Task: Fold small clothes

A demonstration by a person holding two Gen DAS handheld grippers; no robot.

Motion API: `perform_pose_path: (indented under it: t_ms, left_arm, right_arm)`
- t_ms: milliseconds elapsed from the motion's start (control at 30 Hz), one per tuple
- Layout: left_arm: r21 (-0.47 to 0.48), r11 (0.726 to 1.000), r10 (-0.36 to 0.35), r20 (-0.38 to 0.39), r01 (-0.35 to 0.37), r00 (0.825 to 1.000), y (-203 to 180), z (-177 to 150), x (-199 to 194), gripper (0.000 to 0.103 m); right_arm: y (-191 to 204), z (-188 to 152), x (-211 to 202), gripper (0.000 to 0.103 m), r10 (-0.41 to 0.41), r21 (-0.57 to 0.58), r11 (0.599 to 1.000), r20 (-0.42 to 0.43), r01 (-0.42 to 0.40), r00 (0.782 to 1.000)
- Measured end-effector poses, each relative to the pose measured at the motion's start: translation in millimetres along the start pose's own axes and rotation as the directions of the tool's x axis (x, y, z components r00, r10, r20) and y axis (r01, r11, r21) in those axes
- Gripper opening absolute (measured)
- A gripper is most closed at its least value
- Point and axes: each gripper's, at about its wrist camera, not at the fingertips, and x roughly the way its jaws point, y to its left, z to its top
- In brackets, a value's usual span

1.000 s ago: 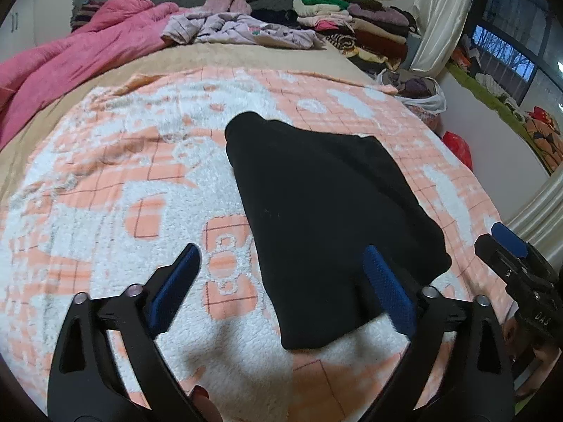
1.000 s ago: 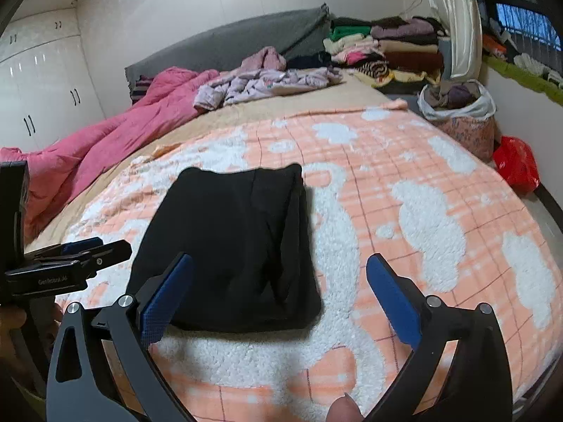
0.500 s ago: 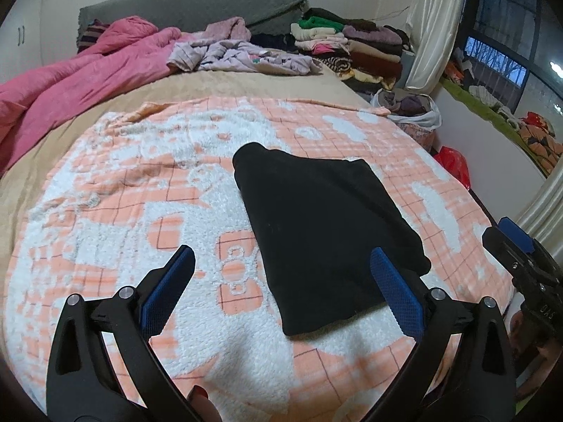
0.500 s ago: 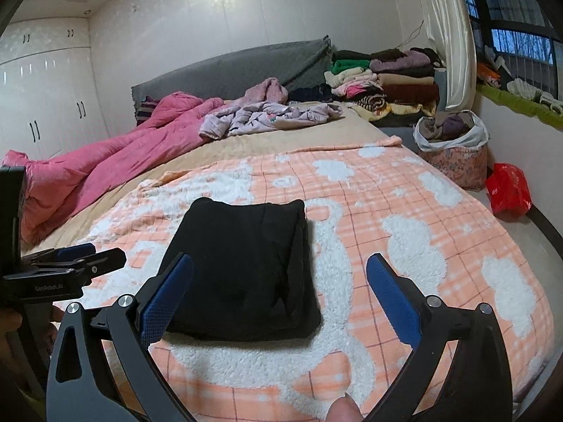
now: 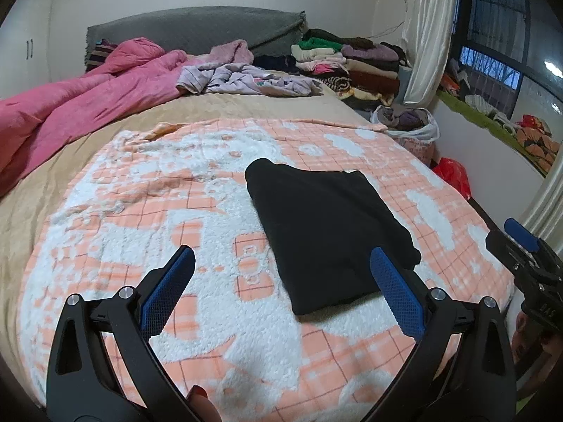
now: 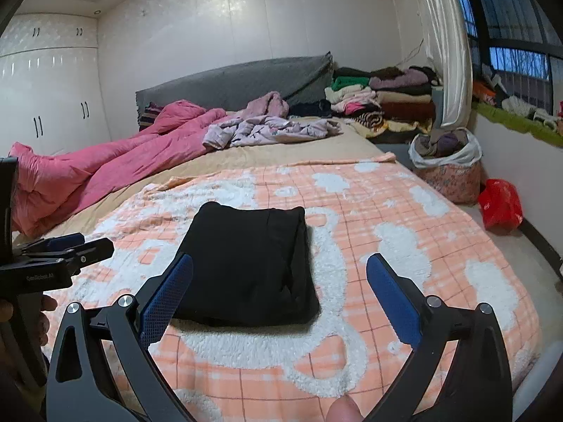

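1. Left wrist view first: on my far left a pink quilt is bunched along the side of the bed, with a beige sheet under it.
2. My left gripper hangs above the orange-and-white blanket, its blue-padded fingers spread wide apart and holding nothing.
3. Between and beyond those fingers lies the black garment, folded into a compact rectangle and resting flat on the blanket; its near right corner sits just behind the right finger pad.
4. Farther back I see crumpled lilac clothes, then a stack of folded clothes by the grey headboard.
5. At the right edge my right gripper shows side-on, off the bed's edge.
6. Right wrist view: my left gripper pokes in at the left, well apart from the garment.
7. The black garment lies near the foot end of the blanket, partly behind my left finger pad.
8. My right gripper is also spread wide, nothing between its pads.
9. On the floor to the right stand a bag of clothes and a red bag.
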Motion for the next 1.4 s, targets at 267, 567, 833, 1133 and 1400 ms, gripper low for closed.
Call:
perform_pose_path:
  t_ms: [267, 567, 833, 1133, 1400]
  left_arm:
    - [0.020, 1.000, 0.003, -0.019, -0.003, 1.000, 0, -30, -7, 0.093]
    - [0.002, 1.000, 0.010, -0.083, -0.010, 0.997, 5, -75, -4, 0.093]
    - [-0.007, 1.000, 0.009, -0.137, -0.010, 0.991, -4, -109, 6, 0.093]
    - [-0.013, 1.000, 0.017, -0.148, -0.020, 0.989, 0, -109, 8, 0.093]
    - [-0.013, 1.000, 0.020, -0.145, -0.022, 0.989, 0, -107, 6, 0.093]
  right_arm:
    - [9, -21, -15, 0.098, 0.009, 0.013, 1.000, -0.014, -0.009, 1.000]
    - [13, -60, -11, 0.098, -0.012, 0.008, 1.000, -0.097, 0.013, 0.995]
    - [14, -94, 0, 0.098, -0.022, 0.021, 0.999, -0.191, 0.027, 0.981]
    - [12, -99, 1, 0.098, -0.030, 0.018, 0.999, -0.201, 0.035, 0.979]
    - [13, -99, 1, 0.098, -0.032, 0.012, 0.999, -0.200, 0.035, 0.979]
